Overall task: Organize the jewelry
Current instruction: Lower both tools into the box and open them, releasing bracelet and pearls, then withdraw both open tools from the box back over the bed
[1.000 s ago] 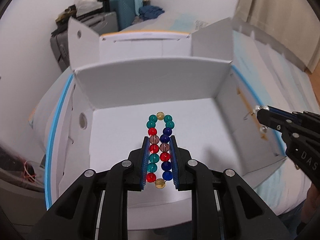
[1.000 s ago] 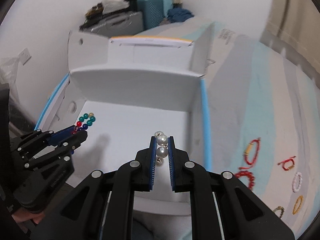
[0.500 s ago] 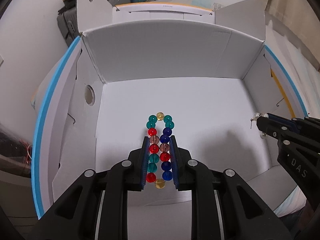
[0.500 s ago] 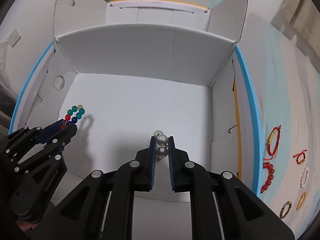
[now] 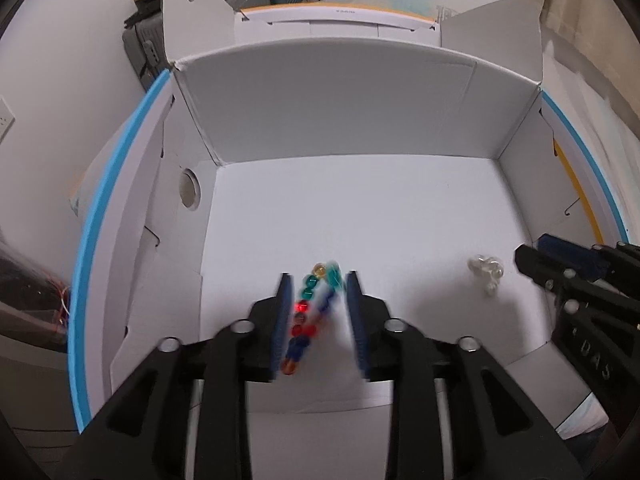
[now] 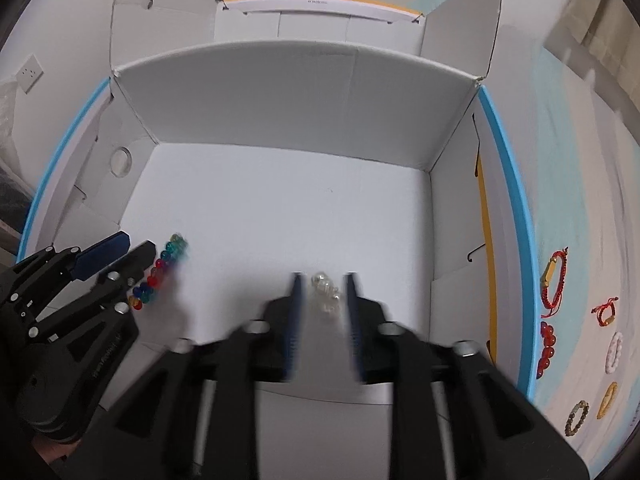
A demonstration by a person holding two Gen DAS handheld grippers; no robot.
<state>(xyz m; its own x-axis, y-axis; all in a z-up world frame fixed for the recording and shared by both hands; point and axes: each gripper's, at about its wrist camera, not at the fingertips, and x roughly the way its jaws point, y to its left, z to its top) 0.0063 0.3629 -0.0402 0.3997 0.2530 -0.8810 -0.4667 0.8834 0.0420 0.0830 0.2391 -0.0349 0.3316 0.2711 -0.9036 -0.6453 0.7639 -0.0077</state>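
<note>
Compared with a second ago, both grippers are sitting lower inside the white cardboard box (image 5: 360, 112), and both have let go of what they were pinching. The left gripper (image 5: 316, 300) was clamped on the coloured bead bracelet (image 5: 310, 312); now its jaws are opening, and the bracelet is lying blurred between the blue pads with a gap showing on the right side. The right gripper (image 6: 322, 300) was squeezing the pearl piece (image 6: 325, 294); its jaws are opening too, and the pearls are sitting loose between the pads, touching neither.

In the left wrist view the pearl piece (image 5: 486, 270) is resting on the box floor, just in front of the right gripper's tip (image 5: 532, 260). In the right wrist view the bead bracelet (image 6: 160, 272) is lying just beside the left gripper (image 6: 128, 250), near the left wall.

The bracelet is a loop of round, glossy, see-through beads in teal, red, dark blue and amber. The pearl piece is a small cluster of pale, shiny round beads. The box is smooth matte card with creased, upright flaps and a round hole in its left wall. It is sitting on a pale cloth (image 6: 580, 184) with a blue edge, where more bracelets (image 6: 554, 280) are lying spread out to the right of the box.
</note>
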